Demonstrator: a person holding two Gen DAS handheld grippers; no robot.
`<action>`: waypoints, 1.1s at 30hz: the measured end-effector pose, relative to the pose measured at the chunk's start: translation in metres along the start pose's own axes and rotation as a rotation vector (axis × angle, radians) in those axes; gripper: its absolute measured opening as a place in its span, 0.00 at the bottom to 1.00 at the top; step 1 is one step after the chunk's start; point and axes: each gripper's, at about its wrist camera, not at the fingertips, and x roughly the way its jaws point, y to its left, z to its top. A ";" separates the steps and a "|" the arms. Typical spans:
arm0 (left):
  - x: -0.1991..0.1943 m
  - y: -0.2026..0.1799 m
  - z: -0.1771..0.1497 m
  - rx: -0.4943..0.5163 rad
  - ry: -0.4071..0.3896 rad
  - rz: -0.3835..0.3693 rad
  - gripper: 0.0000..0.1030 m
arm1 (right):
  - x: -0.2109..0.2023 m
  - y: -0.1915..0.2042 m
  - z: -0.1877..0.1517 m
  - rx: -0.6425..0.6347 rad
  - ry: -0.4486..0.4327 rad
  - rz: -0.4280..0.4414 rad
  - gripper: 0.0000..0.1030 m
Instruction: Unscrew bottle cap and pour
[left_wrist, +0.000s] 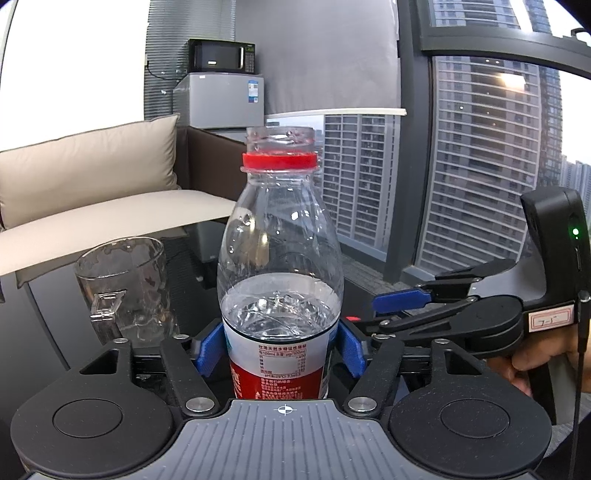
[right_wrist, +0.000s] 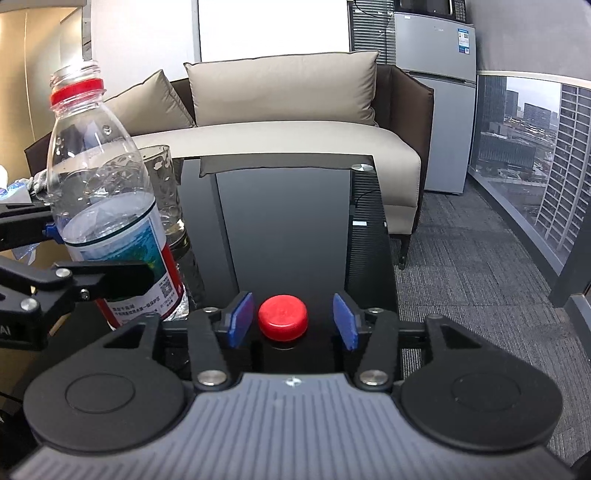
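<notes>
Cap (right_wrist: 282, 322) was already off and lay on the dark worktop (right_wrist: 295, 229) between your right tongs (right_wrist: 291, 320), which stood apart and touched nothing. Your left tongs (left_wrist: 282, 350) were clamped on the bottle (left_wrist: 280, 258), upright, neck open. Glass (left_wrist: 123, 291) stood just left of them. Unscrewing looked finished; next you needed to tilt the bottle over the glass.

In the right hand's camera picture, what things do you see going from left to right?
Water bottle held by the left gripper → drinking glass → red cap lying on the dark table, between the right gripper's open fingers → small fridge.
</notes>
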 end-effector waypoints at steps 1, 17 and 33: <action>0.000 0.001 0.000 -0.002 0.000 0.000 0.62 | 0.000 0.000 0.000 -0.001 -0.002 0.000 0.56; -0.004 0.011 0.002 -0.033 0.001 0.023 0.91 | -0.007 -0.008 -0.001 0.031 -0.016 -0.063 0.82; -0.008 0.015 0.003 -0.051 0.004 0.048 0.99 | -0.007 -0.015 0.000 0.083 -0.008 -0.088 0.93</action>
